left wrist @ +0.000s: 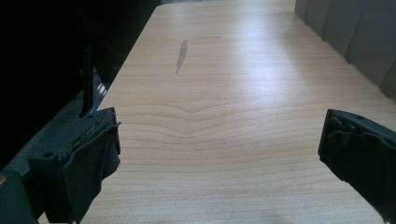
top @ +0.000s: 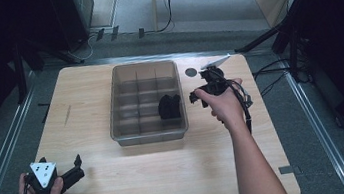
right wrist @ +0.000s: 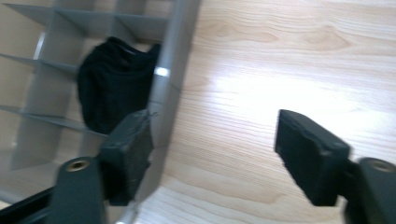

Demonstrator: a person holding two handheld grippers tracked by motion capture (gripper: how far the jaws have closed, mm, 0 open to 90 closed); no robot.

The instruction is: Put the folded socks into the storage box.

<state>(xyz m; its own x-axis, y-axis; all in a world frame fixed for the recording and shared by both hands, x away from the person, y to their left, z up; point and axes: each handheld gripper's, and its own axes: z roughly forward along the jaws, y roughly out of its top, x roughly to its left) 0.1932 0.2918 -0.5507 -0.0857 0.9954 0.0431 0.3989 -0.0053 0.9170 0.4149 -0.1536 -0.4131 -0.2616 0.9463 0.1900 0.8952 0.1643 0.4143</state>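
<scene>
A grey divided bin (top: 140, 70) stands on the wooden table (top: 89, 138). A black bundle of cloth (top: 169, 106) lies in one of its right-hand compartments; in the right gripper view that cloth (right wrist: 114, 88) sits just behind the bin's wall (right wrist: 170, 88). My right gripper (top: 197, 95) hovers beside the bin's right wall, open and empty, with one jaw by the rim. My left gripper (top: 66, 170) rests near the table's front left corner, open, nothing between its jaws. The left gripper's pads (left wrist: 95, 154) frame bare wood.
A dark round mark (top: 191, 72) lies on the table right of the bin. A grey streak (left wrist: 181, 53) marks the wood ahead of the left gripper. The bin's side (left wrist: 355, 37) shows at the upper right of the left gripper view. Dark stands and cables surround the table.
</scene>
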